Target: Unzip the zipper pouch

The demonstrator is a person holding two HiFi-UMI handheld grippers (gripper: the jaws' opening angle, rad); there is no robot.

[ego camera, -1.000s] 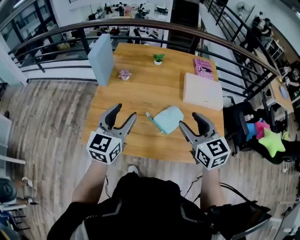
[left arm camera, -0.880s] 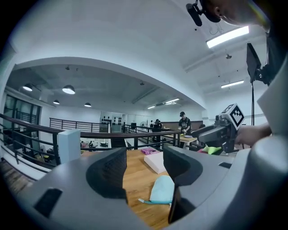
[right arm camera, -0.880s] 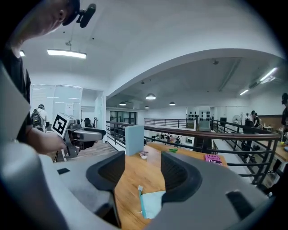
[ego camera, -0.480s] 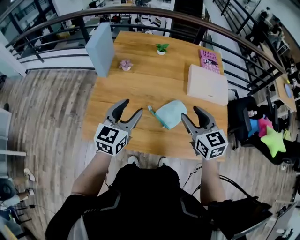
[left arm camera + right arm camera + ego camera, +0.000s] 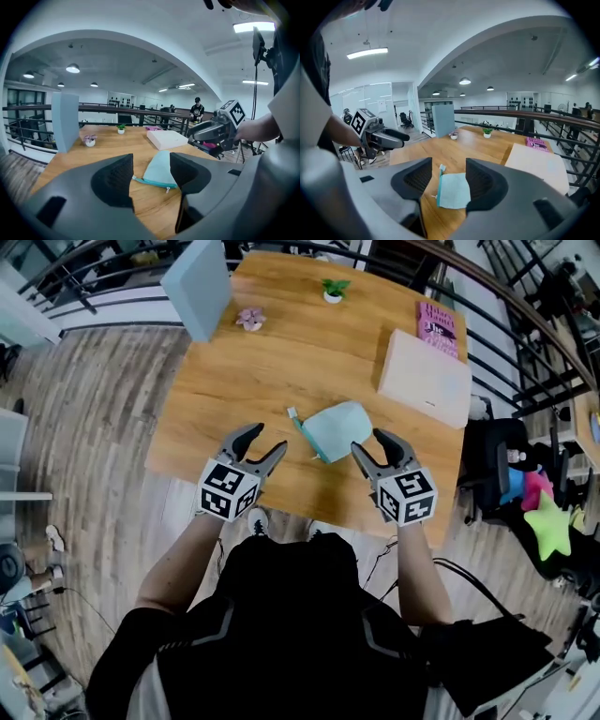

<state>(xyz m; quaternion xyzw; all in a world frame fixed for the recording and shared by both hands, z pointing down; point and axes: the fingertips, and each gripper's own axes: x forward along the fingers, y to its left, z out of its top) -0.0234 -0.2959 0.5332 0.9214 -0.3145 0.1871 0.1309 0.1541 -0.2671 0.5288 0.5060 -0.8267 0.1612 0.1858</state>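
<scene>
Head view: left tool (image 5: 265, 439) and right tool (image 5: 372, 443) flank the zipper pouch (image 5: 336, 430) toward the desk's (image 5: 281, 371) near edge.
Bare wood surrounds the pouch; a white box (image 5: 425, 377), pink book (image 5: 437, 326), potted plant (image 5: 333, 289) and blue board (image 5: 198, 285) sit well beyond. Left tool stands wide, empty; right tool's jaws are closing, the pouch ahead between them, untouched. Both tools have moved closer since a second ago.

One zipper pouch (image 5: 337, 427), one white box (image 5: 427, 378), one pink book (image 5: 438, 326), one potted plant (image 5: 334, 289), one flower ornament (image 5: 249, 319), one blue panel (image 5: 199, 287)
</scene>
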